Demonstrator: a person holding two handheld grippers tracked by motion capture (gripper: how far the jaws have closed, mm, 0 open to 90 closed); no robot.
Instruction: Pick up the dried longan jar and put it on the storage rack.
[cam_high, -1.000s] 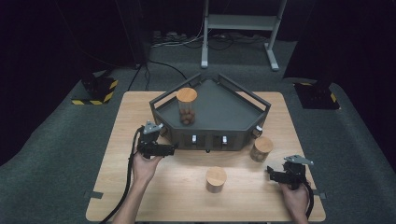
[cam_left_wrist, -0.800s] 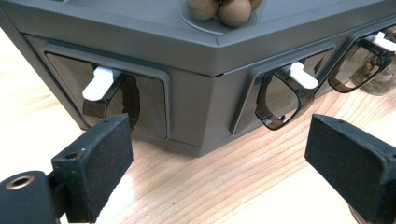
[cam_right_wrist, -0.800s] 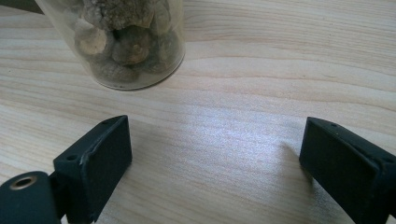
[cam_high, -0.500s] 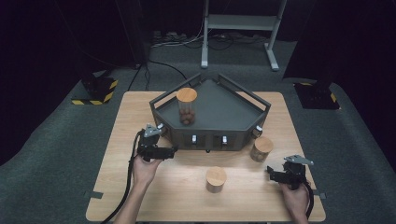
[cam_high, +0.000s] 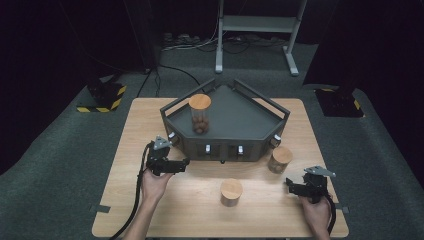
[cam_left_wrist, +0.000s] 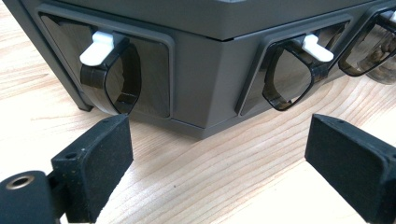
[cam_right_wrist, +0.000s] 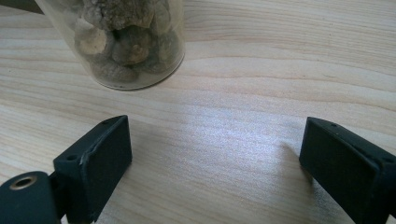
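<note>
2 white latches (cam_left_wrist: 97, 45), left gripper (cam_left_wrist: 219, 158) close-up

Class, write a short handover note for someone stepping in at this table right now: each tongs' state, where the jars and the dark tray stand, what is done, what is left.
Left tongs: open, empty, facing the dark tray's front wall and its clips.
Right tongs: open, empty, low over the wooden table.
One cork-lidded jar of brown lumps stands upright on the tray.
Two more jars wait on the table: one by the tray's right corner, one nearer the front.
Done: one jar placed. Left, probably: the other two.
</note>
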